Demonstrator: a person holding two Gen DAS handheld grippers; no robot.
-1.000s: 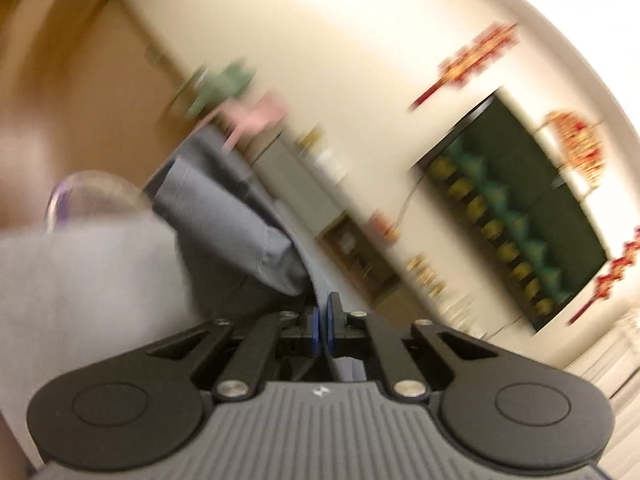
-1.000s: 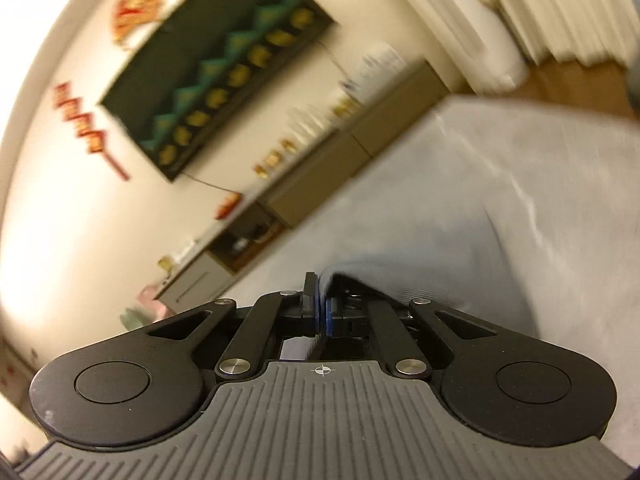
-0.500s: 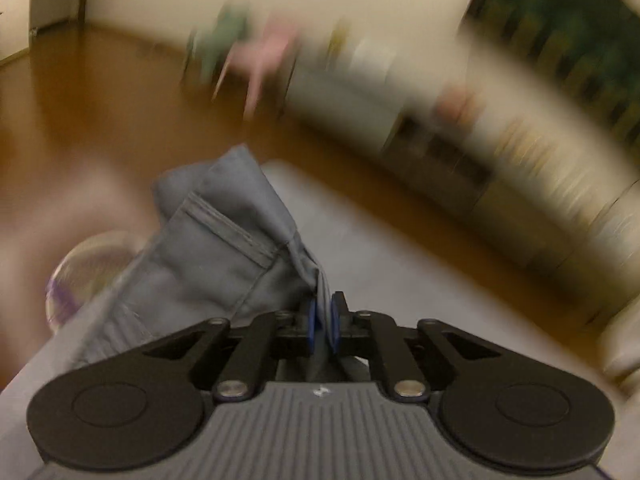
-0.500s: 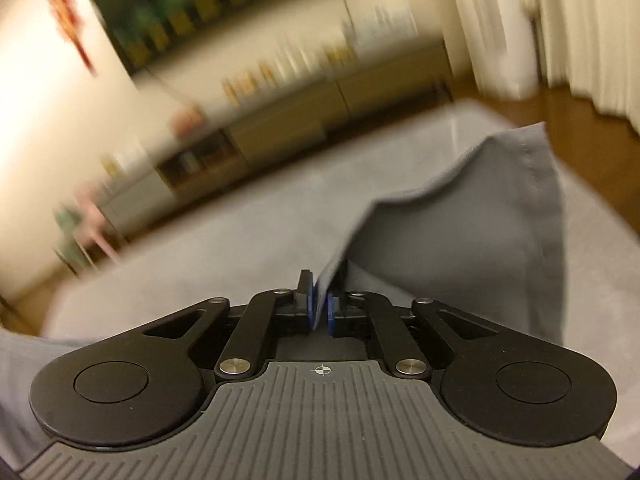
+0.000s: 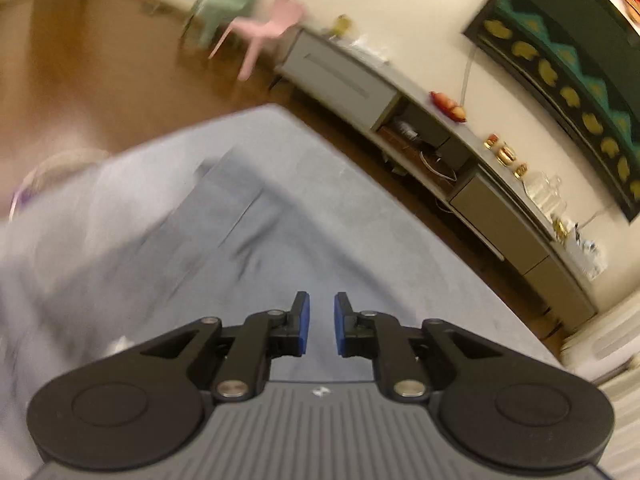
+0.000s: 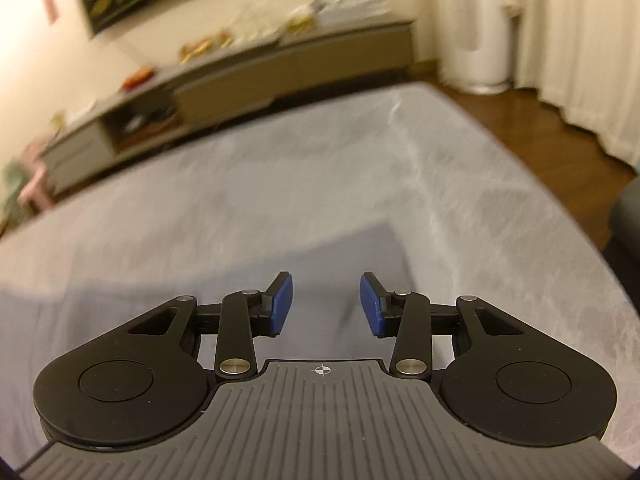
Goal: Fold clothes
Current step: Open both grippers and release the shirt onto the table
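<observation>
Left tongs (image 5: 318, 322): yours, spread, gripping nothing.
Right tongs (image 6: 326, 305): spread wider, empty.
Grey garment (image 5: 248, 216): lies flat on the grey bed (image 6: 248, 184) beneath both.

No readable text from either wrist camera.
I can make out only a small emblem on the left gripper (image 5: 319, 325) body and a crosshair mark on the right gripper (image 6: 326, 306) body; neither carries letters or numbers.
</observation>
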